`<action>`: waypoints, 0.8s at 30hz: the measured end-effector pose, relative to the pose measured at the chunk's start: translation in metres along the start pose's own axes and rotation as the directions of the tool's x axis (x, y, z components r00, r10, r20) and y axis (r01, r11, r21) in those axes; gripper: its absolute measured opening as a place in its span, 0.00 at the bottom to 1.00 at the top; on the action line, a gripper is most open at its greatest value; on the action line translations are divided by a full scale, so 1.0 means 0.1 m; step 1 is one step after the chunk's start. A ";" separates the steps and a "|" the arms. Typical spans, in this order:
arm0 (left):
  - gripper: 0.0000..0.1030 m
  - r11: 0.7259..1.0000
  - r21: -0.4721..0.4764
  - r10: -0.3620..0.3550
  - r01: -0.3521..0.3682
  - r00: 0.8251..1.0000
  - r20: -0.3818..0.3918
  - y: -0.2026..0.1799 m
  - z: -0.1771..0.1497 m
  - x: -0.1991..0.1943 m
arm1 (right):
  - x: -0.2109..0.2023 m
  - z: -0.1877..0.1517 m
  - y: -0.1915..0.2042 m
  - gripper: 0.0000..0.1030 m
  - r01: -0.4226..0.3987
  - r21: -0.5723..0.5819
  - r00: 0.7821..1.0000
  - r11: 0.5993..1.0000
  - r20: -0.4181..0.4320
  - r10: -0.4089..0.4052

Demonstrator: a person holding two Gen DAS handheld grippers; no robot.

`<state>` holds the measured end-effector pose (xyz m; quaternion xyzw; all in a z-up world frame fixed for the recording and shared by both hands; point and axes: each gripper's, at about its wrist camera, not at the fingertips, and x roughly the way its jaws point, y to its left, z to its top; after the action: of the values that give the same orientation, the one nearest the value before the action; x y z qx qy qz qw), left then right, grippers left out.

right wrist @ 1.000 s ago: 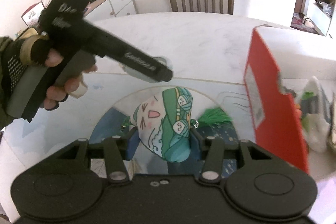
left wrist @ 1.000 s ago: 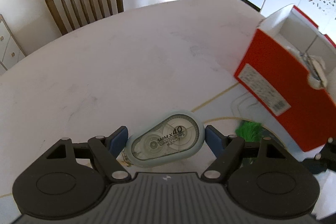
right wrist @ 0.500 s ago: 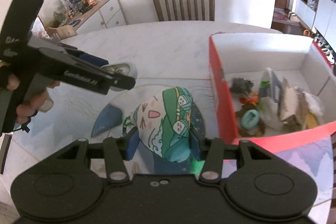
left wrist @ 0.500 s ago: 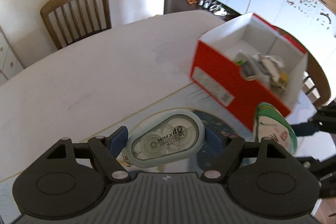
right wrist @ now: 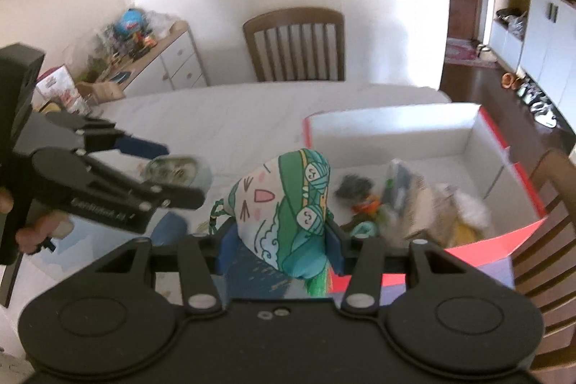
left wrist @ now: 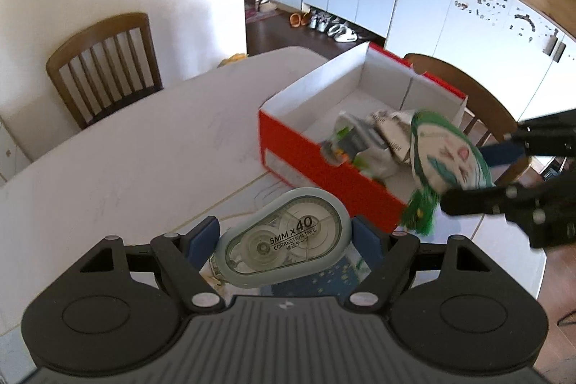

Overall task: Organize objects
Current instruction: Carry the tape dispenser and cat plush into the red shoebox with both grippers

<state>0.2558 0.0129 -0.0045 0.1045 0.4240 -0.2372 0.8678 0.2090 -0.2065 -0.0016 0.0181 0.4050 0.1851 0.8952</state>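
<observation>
Biggest risk was at the red shoebox [left wrist: 325,168]: both grippers were carrying loads twd it at once, so they could bump over the opening, or one could clip the near red wall and shove the box across the white table [left wrist: 136,139]. Box sat near the table's far edge w/ a chair close behind, so a hard knock looked costly.

Box held a loose heap at one end: crumpled paper/packaging [right wrist: 428,200], a dark fuzzy bit w/ orange [right wrist: 360,193], sth teal [right wrist: 363,231]; the rest too blurred to name. The other end was bare white floor, so room remained.

Right gripper [right wrist: 279,242] was clamped on the cat-print fabric pouch [right wrist: 284,200], held in the air abt over the box's near wall. Its green tassel [left wrist: 421,209] dangled below and could snag on the rim.

Left gripper [left wrist: 286,236] was shut on the correction tape dispenser [left wrist: 284,243], off the table, short of the box. It's smooth plastic, pinched across its ends; a jolt might twist it loose.
</observation>
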 end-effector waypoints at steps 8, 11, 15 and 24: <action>0.78 0.999 0.034 0.006 -0.006 1.000 0.011 -0.33 0.24 0.06 | -0.14 0.19 -0.45 0.47 0.055 -0.006 0.997 0.998 0.049 -0.055; 0.78 0.999 0.041 0.005 -0.006 1.000 0.007 -0.47 0.35 0.14 | -0.15 0.25 -0.66 0.47 0.077 -0.003 0.995 0.997 0.059 -0.077; 0.78 0.999 0.049 0.009 -0.009 1.000 0.002 -0.64 0.50 0.26 | -0.11 0.30 -0.94 0.47 0.102 0.006 0.993 0.995 0.062 -0.102; 0.78 0.996 0.080 0.028 -0.026 0.999 -0.028 -1.10 0.80 0.70 | 0.16 0.35 -1.47 0.47 0.140 0.029 0.989 0.990 0.038 -0.141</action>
<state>0.2929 -0.1352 -0.0078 0.1483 0.4252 -0.2407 0.8598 0.2912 -0.3334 -0.0164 0.0048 0.3896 0.1157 0.9137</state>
